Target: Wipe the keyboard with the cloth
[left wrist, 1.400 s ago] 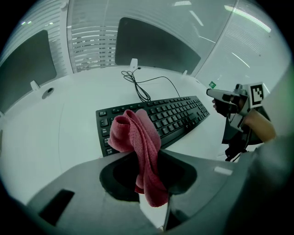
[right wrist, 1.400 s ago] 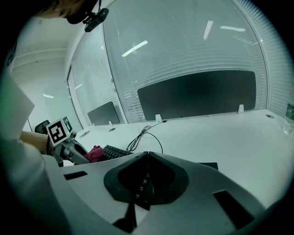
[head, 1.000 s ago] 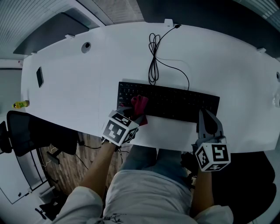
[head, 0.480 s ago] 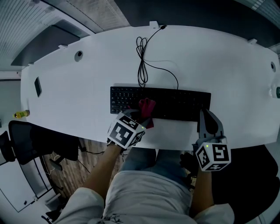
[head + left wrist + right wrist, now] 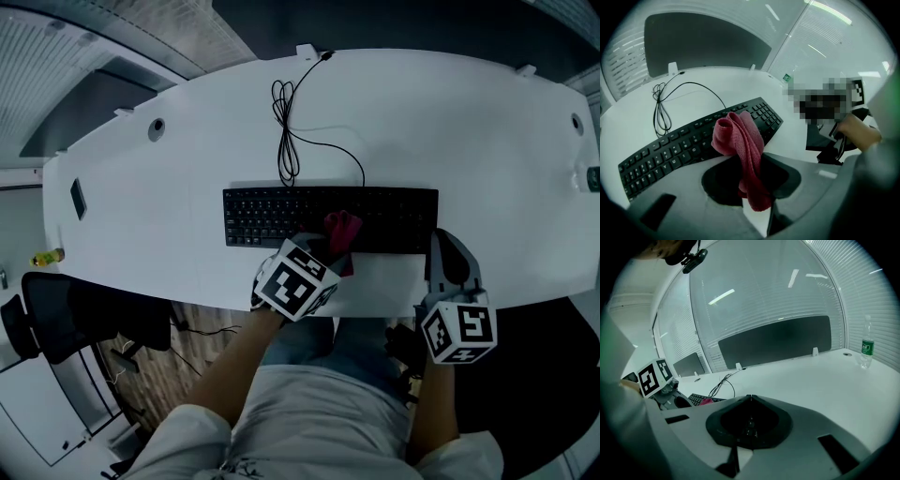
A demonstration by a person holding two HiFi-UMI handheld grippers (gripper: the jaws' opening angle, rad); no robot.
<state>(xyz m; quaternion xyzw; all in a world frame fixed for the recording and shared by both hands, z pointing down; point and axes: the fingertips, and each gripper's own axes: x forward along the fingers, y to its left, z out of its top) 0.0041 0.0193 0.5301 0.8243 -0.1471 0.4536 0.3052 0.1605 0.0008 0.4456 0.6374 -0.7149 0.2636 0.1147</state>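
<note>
Held cloth (image 5: 342, 229) on keyboard (image 5: 272, 214).
Clamped it in L claw (image 5: 330, 249); parked R claw (image 5: 439, 236) shut, empty, by keyboard's R end.

1. The head view was dim and bluish; the white desk (image 5: 450, 122) was its brightest part, evenly lit, with no hard shadows.
2. Both gripper views were strongly fisheye, with black corners and bent lines near the edges.
3. Light came from overhead strip lights (image 5: 722, 296), seen as pale streaks.
4. The keyboard (image 5: 693, 140) and cloth (image 5: 740, 138) looked sharp; the near foreground was soft.
</note>
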